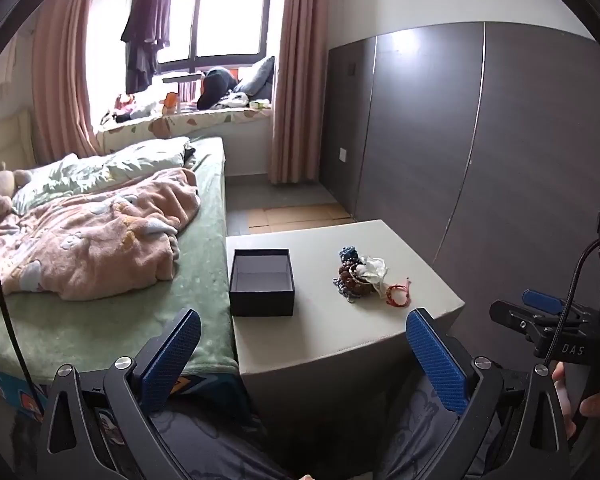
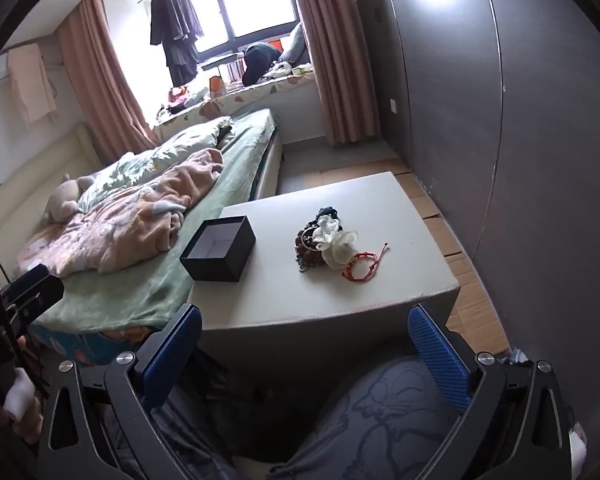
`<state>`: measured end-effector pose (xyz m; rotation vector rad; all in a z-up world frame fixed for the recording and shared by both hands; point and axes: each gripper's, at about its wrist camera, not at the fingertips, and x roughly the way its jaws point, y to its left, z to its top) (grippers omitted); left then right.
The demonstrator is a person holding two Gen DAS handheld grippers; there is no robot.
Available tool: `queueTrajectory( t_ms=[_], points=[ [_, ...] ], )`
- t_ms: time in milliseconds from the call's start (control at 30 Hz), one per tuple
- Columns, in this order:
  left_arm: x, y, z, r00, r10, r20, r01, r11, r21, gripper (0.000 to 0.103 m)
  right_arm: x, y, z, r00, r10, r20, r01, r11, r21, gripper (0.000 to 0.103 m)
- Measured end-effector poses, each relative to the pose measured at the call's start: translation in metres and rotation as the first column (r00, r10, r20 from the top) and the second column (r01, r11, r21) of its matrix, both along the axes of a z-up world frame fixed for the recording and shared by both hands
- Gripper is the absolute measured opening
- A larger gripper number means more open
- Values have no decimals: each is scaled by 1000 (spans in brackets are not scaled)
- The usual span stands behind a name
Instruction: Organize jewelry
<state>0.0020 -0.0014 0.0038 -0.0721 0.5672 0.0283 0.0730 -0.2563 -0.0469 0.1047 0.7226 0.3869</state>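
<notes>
An open, empty black box (image 1: 261, 282) (image 2: 219, 254) stands on the left of a pale table top (image 1: 328, 320) (image 2: 380, 280). A heap of jewelry (image 1: 358, 274) (image 2: 324, 246) lies to its right: dark bead strands, a white piece, and a red cord bracelet (image 1: 398, 295) (image 2: 362, 266) at the heap's right edge. My left gripper (image 1: 304, 350) is open and empty, short of the table's near edge. My right gripper (image 2: 306, 346) is open and empty, also short of the near edge. The right gripper's body shows in the left wrist view (image 1: 548, 320).
A bed (image 1: 100, 240) (image 2: 132, 216) with a pink blanket and green sheet adjoins the table's left side. A grey wardrobe (image 1: 460, 140) (image 2: 520, 120) runs along the right. Cardboard covers the floor (image 2: 452, 240) beside the table. My knees are below the grippers.
</notes>
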Motion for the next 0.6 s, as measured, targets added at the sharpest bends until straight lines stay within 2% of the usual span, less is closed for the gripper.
queueTrajectory(
  t_ms=[67, 133, 167, 600],
  points=[
    [-6, 6, -2, 1000, 5, 18, -5, 1000, -30, 102, 1, 0, -1, 1000, 1, -6, -1, 1000, -1, 103],
    [-14, -1, -1, 1000, -2, 27, 2, 1000, -11, 102, 3, 0, -3, 1000, 2, -11, -2, 1000, 0, 103],
    [-8, 5, -3, 1000, -5, 8, 5, 1000, -21, 102, -4, 3, -2, 1000, -5, 30, 5, 1000, -16, 103],
    [-13, 3, -3, 1000, -20, 15, 20, 1000, -24, 102, -7, 6, 1, 1000, -22, 9, 22, 1000, -23, 103]
  ],
)
